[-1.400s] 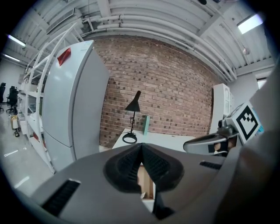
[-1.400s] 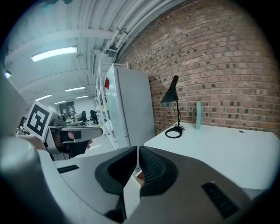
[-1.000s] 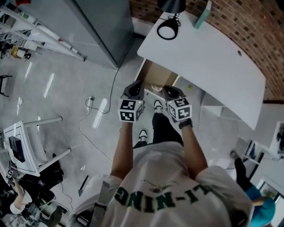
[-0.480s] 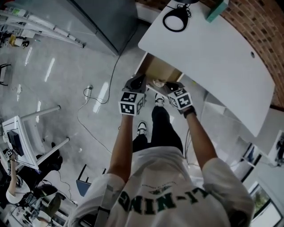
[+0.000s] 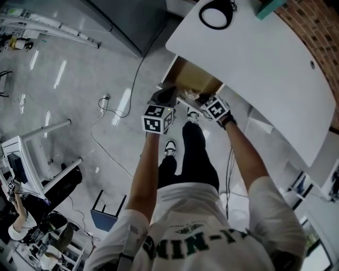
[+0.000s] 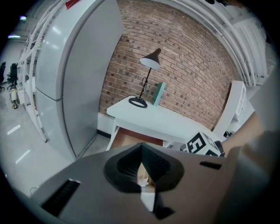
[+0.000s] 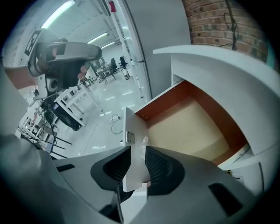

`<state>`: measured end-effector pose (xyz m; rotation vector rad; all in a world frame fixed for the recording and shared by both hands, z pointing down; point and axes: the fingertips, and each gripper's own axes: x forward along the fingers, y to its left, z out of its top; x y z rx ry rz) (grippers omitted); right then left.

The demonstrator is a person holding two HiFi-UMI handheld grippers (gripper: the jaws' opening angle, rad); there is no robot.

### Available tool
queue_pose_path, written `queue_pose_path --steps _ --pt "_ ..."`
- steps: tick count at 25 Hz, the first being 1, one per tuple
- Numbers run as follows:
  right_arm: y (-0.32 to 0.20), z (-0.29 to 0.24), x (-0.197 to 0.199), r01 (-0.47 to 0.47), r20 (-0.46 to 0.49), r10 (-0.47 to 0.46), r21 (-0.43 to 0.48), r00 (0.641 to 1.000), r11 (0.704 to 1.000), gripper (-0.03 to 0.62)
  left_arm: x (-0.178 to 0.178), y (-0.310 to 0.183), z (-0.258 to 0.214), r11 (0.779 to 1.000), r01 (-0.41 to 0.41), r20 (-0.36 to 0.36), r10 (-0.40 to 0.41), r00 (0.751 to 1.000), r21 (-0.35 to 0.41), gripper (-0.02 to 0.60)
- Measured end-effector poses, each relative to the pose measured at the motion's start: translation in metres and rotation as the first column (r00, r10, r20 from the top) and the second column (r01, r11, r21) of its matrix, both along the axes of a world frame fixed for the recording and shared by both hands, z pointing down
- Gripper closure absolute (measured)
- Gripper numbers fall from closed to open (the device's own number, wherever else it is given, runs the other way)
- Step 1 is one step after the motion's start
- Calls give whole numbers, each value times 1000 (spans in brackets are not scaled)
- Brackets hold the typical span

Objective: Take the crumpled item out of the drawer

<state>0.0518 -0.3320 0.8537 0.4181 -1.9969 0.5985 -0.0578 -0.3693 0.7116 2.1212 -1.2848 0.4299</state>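
Observation:
The wooden drawer stands pulled out from under the white desk. Its white front panel rises between the jaws of my right gripper, which have just been opening and do not press on it. A pale crumpled item lies just inside that panel, at the right jaw's tip. The drawer floor beyond is bare. My left gripper hovers short of the drawer with its jaw tips together and nothing held. In the head view the left gripper and the right gripper both sit at the drawer's front.
A black desk lamp and a teal book stand on the desk against a brick wall. A tall grey cabinet is left of the desk. A cable trails on the floor; a white chair stands at far left.
Both grippers have come down and forward to the drawer's front edge. The right one has tipped steeply downward over the front panel, and its jaws now stand apart.

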Motion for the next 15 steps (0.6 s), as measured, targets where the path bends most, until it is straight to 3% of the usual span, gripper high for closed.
queue_pose_path --steps 6,15 --pt "8 35 -2 48 -20 -50 -84 999 995 447 -1 -1 17 999 29 -13 -30 999 -28 588" --pt "11 81 -12 38 -69 -49 -142 996 989 441 -13 -8 42 999 30 6 -30 1000 -43 588"
